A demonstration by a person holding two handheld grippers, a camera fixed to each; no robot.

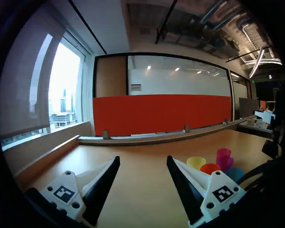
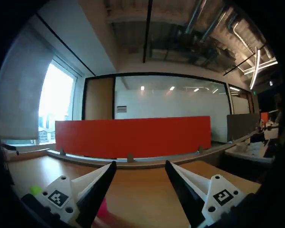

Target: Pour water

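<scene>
In the left gripper view my left gripper (image 1: 143, 161) hangs open over the wooden table (image 1: 142, 190), with nothing between its fingers. To its right stand several plastic cups: a yellow cup (image 1: 196, 162), an orange cup (image 1: 209, 168), a stacked magenta cup (image 1: 224, 158) and a blue cup (image 1: 235, 173) partly behind the right finger. In the right gripper view my right gripper (image 2: 140, 164) is open above the same table (image 2: 142, 197), holding nothing. A pink cup (image 2: 102, 212) peeks out below its left finger, and a green cup (image 2: 35, 189) shows at the far left.
A red divider panel (image 1: 161, 114) stands along the table's far edge, also in the right gripper view as the red panel (image 2: 133, 136). A window (image 1: 64, 91) lies to the left. More desks (image 1: 262, 117) with clutter sit at the far right.
</scene>
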